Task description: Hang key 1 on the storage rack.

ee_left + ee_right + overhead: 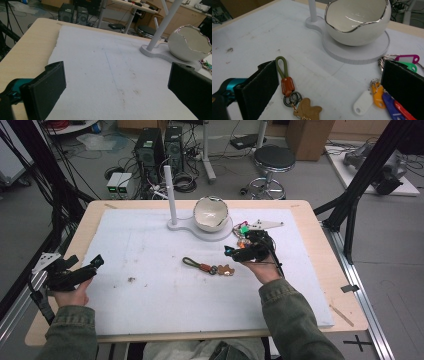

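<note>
A keychain (210, 267) with an olive loop, an orange sleeve and a tan charm lies in the middle of the white mat; in the right gripper view the keychain (287, 85) lies between the jaws, close to the left one. A bunch of coloured key tags (384, 97) lies by the right jaw. My right gripper (239, 252) is open just right of the keychain. A white egg-shaped bowl (210, 213) sits on a white stand with a post (170, 195). My left gripper (85, 270) is open at the mat's left edge, with nothing between its jaws.
The white foam mat (150, 285) covers most of the wooden table (320, 270). The bowl and stand (186, 45) sit far right in the left gripper view. Beyond the table are a stool (272, 162), computer towers (150, 150) and cables on the floor.
</note>
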